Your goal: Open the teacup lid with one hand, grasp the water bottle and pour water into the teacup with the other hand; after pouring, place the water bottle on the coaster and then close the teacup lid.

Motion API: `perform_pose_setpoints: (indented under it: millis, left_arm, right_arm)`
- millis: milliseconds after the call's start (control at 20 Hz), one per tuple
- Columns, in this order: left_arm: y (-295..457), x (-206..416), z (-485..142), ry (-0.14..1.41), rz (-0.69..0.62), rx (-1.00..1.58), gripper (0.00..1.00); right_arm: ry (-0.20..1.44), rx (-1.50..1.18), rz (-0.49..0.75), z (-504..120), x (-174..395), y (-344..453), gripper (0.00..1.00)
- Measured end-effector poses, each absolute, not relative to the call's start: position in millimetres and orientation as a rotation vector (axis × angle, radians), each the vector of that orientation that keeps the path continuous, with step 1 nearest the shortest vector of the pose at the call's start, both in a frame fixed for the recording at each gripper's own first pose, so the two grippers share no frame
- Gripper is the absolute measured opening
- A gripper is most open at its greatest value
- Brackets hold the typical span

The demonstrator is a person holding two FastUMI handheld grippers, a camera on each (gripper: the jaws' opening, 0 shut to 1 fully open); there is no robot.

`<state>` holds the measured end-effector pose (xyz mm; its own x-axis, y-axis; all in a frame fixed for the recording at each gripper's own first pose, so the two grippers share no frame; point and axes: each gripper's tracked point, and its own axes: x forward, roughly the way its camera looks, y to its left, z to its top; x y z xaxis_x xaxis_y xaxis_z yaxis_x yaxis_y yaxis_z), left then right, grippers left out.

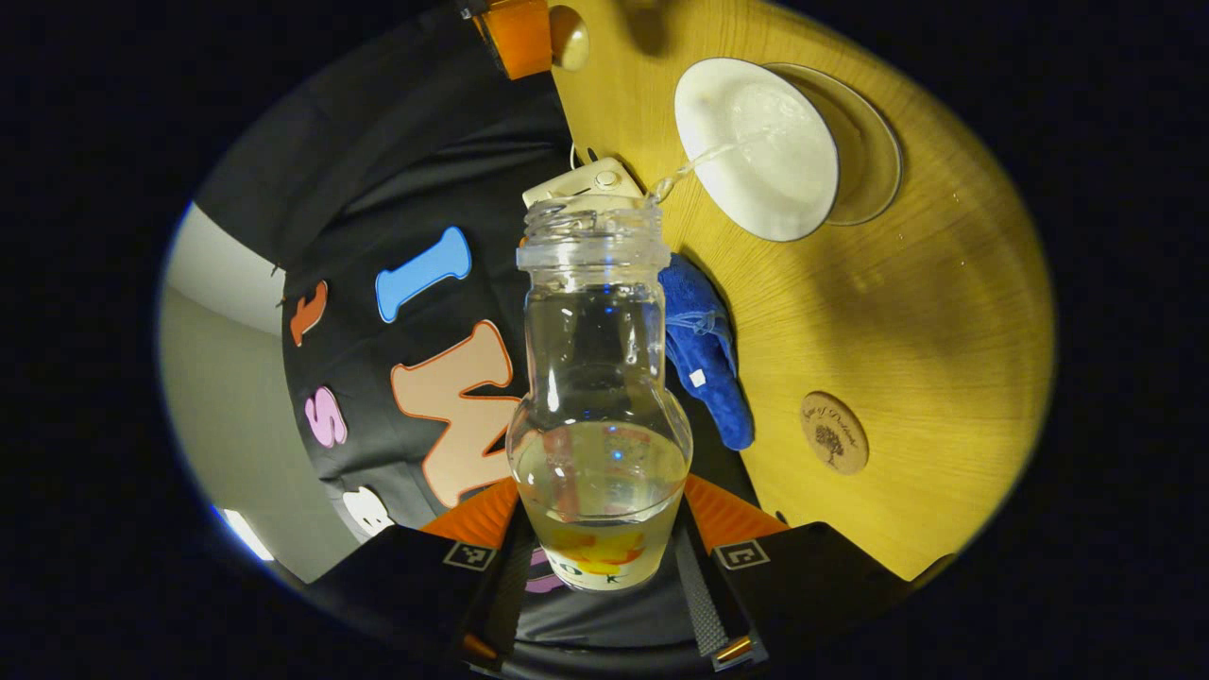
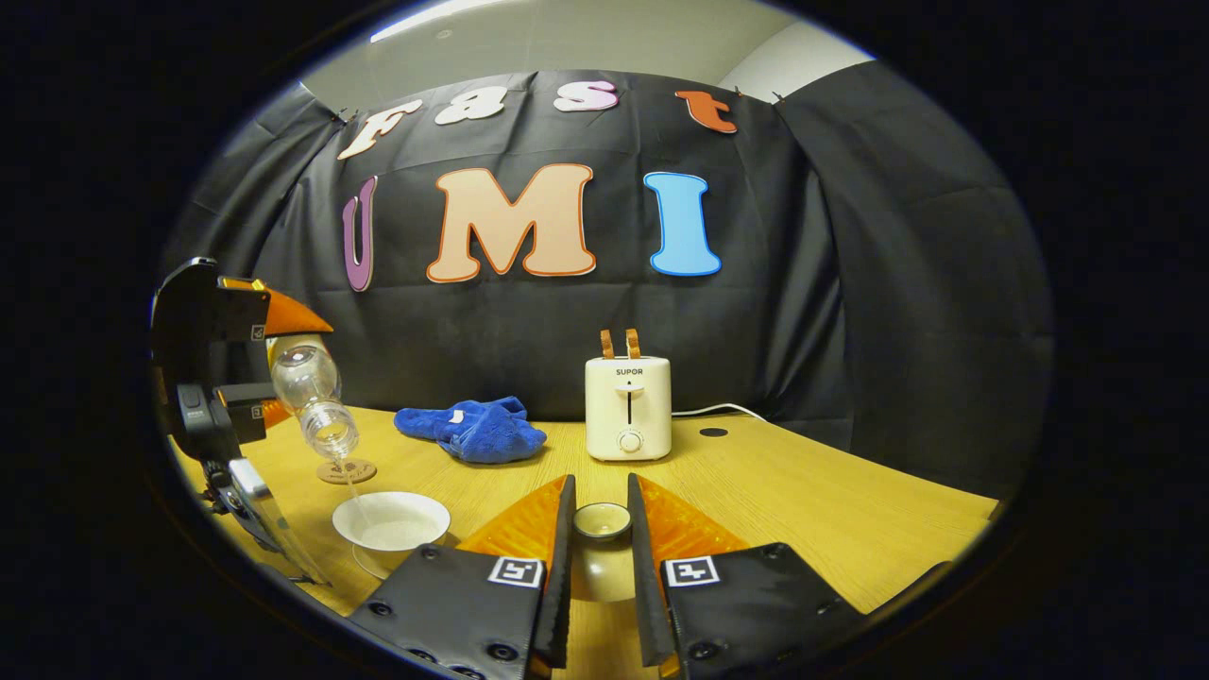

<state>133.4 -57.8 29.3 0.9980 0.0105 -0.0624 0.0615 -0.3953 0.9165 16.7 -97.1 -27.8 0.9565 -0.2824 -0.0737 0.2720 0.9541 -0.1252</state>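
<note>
My left gripper (image 1: 600, 515) is shut on a clear water bottle (image 1: 597, 378), which is tipped mouth-down toward the table. A thin stream of water runs from its mouth into the white teacup (image 1: 756, 146), which sits uncovered on a glass saucer (image 1: 874, 151). In the right gripper view the bottle (image 2: 316, 397) pours from the left into the teacup (image 2: 390, 521). My right gripper (image 2: 601, 501) is shut on the teacup lid (image 2: 602, 524), holding it just above the table, right of the cup. The round wooden coaster (image 1: 834, 433) lies bare beyond the cup (image 2: 346, 470).
A blue cloth (image 2: 472, 430) lies bunched at the back of the wooden table (image 2: 803, 491). A cream toaster (image 2: 628, 406) stands beside it with its cord trailing right. The black booth wall closes off the back.
</note>
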Motion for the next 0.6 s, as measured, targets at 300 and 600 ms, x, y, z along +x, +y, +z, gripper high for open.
perform_pose_setpoints:
  millis: [300, 600]
  left_arm:
    - [-35.3, 133.8, -7.1, 0.176, -0.117, 1.628, 0.68]
    - [-27.2, 123.3, -21.8, 0.264, -0.132, 1.136, 0.68]
  right_arm:
    - [0.091, -0.114, -0.278, -28.5, 17.1, -96.5, 0.33]
    - [0.090, -0.114, -0.278, -27.7, 17.2, -96.5, 0.32]
